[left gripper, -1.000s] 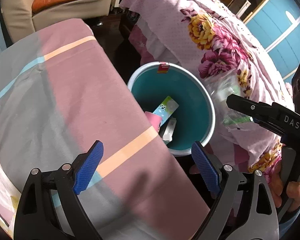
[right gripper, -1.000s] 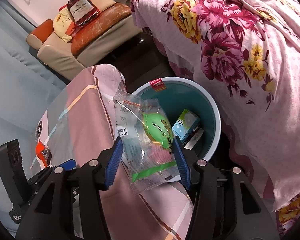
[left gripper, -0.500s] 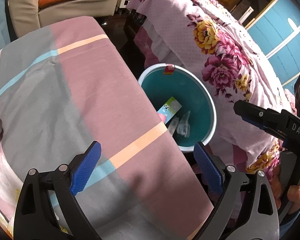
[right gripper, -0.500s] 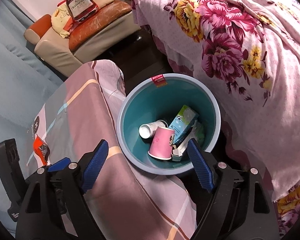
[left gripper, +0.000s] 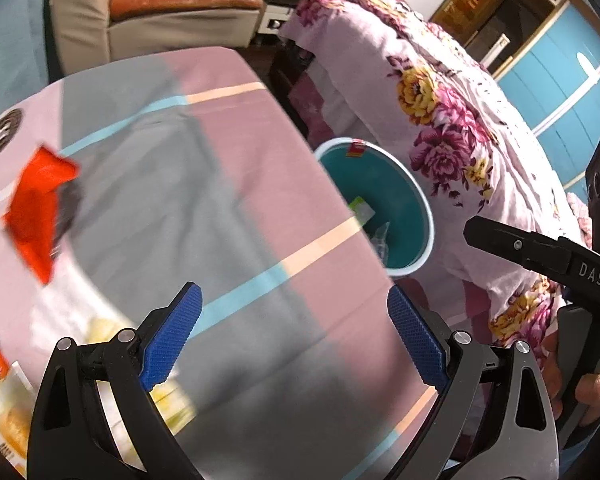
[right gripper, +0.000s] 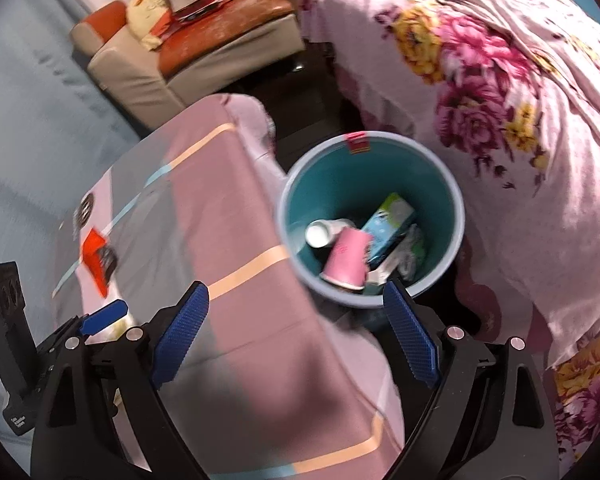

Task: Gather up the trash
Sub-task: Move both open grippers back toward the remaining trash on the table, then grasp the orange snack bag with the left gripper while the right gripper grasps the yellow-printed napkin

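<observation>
We find both grippers, left [left gripper: 294,336] and right [right gripper: 296,336], spread wide and empty; the right jaws have just been opening. The round teal plastic bin [right gripper: 452,204] stands wedged between the striped pink-grey tablecloth [right gripper: 228,216] and the floral bedspread [right gripper: 520,128], holding a pink paper cup [right gripper: 346,258]. A red wrapper [left gripper: 36,208] lies on the cloth.

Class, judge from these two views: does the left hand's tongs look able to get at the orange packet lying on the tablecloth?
Probably yes. The left tongs stand open and empty above the tablecloth, and nothing lies between them and the orange packet, which sits exposed on top.

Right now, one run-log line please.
right gripper: open, empty, jaws just opened | left gripper: open, empty | clear wrapper: in bin | red packet: on table
</observation>
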